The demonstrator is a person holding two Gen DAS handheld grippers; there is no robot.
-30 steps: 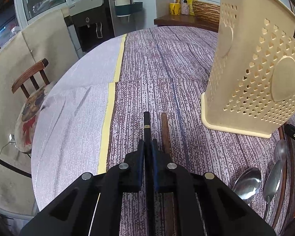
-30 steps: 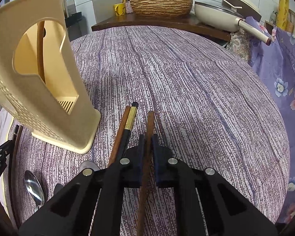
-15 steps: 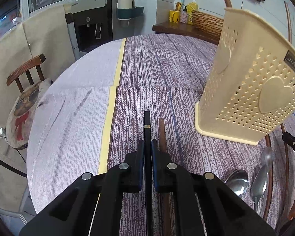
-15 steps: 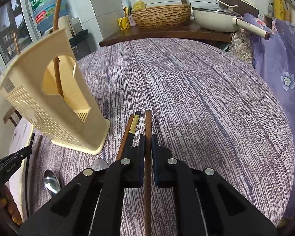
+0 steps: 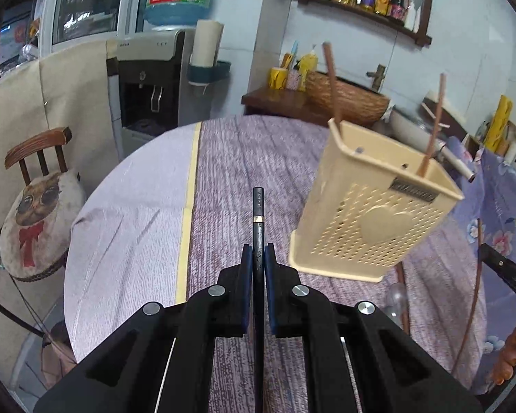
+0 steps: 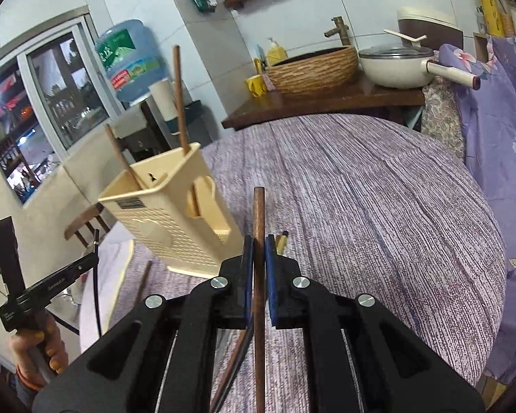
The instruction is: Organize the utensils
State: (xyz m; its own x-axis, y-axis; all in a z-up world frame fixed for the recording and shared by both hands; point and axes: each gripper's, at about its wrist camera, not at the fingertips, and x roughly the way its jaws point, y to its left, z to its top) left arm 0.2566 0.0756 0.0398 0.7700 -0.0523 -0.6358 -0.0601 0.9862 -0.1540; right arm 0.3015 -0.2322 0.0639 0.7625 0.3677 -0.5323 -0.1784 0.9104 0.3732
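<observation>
My left gripper point(image 5: 258, 254) is shut on a black chopstick with a gold band point(image 5: 258, 206), held in the air above the purple tablecloth. The cream perforated utensil holder point(image 5: 378, 220) stands to its right with two brown chopsticks point(image 5: 332, 79) upright in it. My right gripper point(image 6: 258, 247) is shut on a brown chopstick point(image 6: 259, 213), lifted, with the holder point(image 6: 175, 213) to its left. Another gold-banded black chopstick point(image 6: 280, 241) lies on the cloth beside it. Each gripper shows at the edge of the other's view: the right gripper point(image 5: 505, 272), the left gripper point(image 6: 51, 282).
Spoons point(image 5: 395, 296) lie on the cloth behind the holder's base. A brown chopstick point(image 6: 144, 280) lies near the table's left rim. A wooden chair point(image 5: 38, 158) with a cushion stands left of the round table point(image 5: 127, 241). A woven basket point(image 6: 313, 69) and pan point(image 6: 395, 65) sit on the counter beyond.
Both grippers have risen from the table and tilted up, each lifting its chopstick off the cloth. The holder now sits lower and farther off in both views.
</observation>
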